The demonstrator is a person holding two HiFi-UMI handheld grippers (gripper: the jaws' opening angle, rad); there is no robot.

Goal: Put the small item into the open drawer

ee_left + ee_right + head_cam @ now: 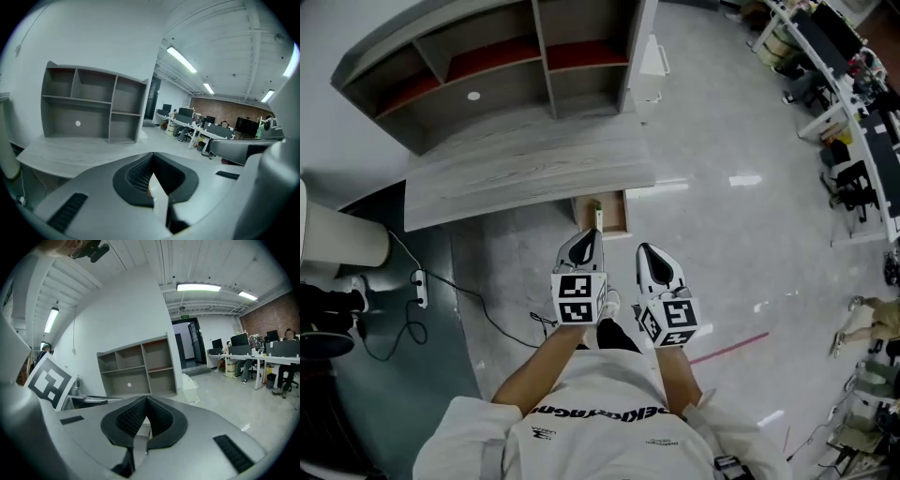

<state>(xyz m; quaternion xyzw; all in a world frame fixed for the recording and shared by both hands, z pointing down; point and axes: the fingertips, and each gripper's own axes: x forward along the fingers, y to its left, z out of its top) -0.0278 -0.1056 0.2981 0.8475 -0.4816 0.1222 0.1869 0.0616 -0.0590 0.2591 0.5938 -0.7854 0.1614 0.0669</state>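
Observation:
Under the grey desk point(525, 173) a small wooden drawer point(623, 214) stands pulled out. A small green thing point(595, 202) and a thin white strip point(599, 221) show inside it. My left gripper point(592, 234) hangs just in front of the drawer with its tip at the drawer's near edge. In its own view the left gripper point(152, 157) has its jaws together; a pale strip shows in the gap below them, and I cannot tell what it is. My right gripper point(645, 249) is beside it, a little nearer me. The right gripper point(146, 399) is also shut with nothing in it.
A grey shelf unit point(487, 66) with open compartments stands on the desk. A white cabinet point(652, 61) is at its right end. A power strip and cables point(420, 289) lie on the floor at left. Office desks and chairs point(853, 122) line the far right.

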